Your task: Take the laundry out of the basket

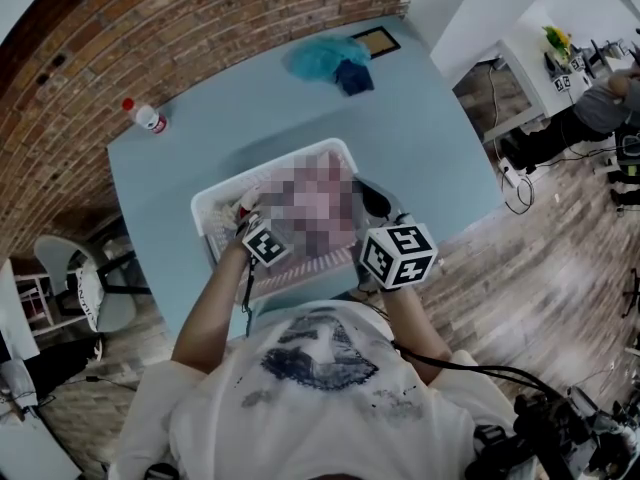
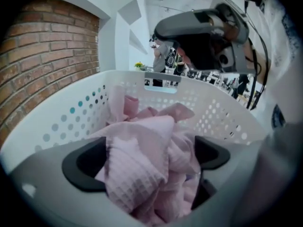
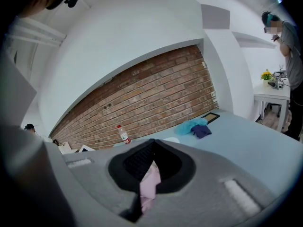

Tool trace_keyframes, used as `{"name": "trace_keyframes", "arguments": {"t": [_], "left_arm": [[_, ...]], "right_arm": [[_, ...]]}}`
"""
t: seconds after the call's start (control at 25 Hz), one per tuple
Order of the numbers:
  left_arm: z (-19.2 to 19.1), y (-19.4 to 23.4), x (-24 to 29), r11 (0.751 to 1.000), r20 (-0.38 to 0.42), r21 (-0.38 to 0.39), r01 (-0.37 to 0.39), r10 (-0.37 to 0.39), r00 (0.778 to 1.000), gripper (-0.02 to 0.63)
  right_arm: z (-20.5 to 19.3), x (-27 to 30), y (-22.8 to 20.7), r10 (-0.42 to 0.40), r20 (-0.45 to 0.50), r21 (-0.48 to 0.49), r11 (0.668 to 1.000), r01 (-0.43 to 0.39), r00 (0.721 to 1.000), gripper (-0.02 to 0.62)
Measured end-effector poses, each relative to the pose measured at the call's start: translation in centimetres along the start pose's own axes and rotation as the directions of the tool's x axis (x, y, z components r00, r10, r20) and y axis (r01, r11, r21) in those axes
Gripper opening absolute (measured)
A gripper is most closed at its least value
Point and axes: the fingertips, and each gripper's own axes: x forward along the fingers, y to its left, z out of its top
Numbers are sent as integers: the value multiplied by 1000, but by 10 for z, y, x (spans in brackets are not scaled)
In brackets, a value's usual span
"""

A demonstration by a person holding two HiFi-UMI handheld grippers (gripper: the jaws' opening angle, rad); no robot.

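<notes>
A white perforated laundry basket (image 1: 213, 206) stands on the light blue table (image 1: 440, 158). Pink waffle-weave laundry (image 2: 142, 155) is heaped inside the basket (image 2: 71, 112). My left gripper (image 2: 149, 161) points down into the basket with its jaws wide, and the pink cloth bulges up between the dark pads (image 2: 83, 163) without being pinched. In the head view the left gripper (image 1: 247, 211) is at the basket's left side. My right gripper (image 3: 149, 176) is shut on a narrow fold of pink cloth (image 3: 150, 183). It hovers over the basket's right side (image 1: 372, 206).
A water bottle (image 1: 148, 117) stands at the table's far left corner. A light blue cloth (image 1: 322, 58), a dark blue cloth (image 1: 354, 76) and a small framed picture (image 1: 376, 40) lie at the far edge. A white chair (image 1: 90, 290) is left of the table, with desks and a person (image 3: 285, 37) to the right.
</notes>
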Motion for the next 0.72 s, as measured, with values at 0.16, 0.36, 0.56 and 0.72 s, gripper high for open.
{"name": "trace_keyframes", "arguments": {"t": [0.16, 0.36, 0.56, 0.72], "left_arm": [[-6, 8, 11, 1000, -15, -6, -23, 23, 1000, 563], [-20, 23, 27, 997, -29, -34, -73, 72, 997, 561], [-21, 33, 31, 994, -21, -43, -105, 104, 994, 560], [-26, 38, 35, 991, -33, -61, -121, 119, 992, 548]], "right_arm": [[-1, 1, -2, -5, -6, 4, 1000, 5, 1000, -3], [-3, 2, -5, -11, -10, 12, 1000, 11, 1000, -3], [-2, 3, -10, -19, -13, 16, 1000, 19, 1000, -3], [-2, 3, -10, -21, -14, 18, 1000, 22, 1000, -3]]}}
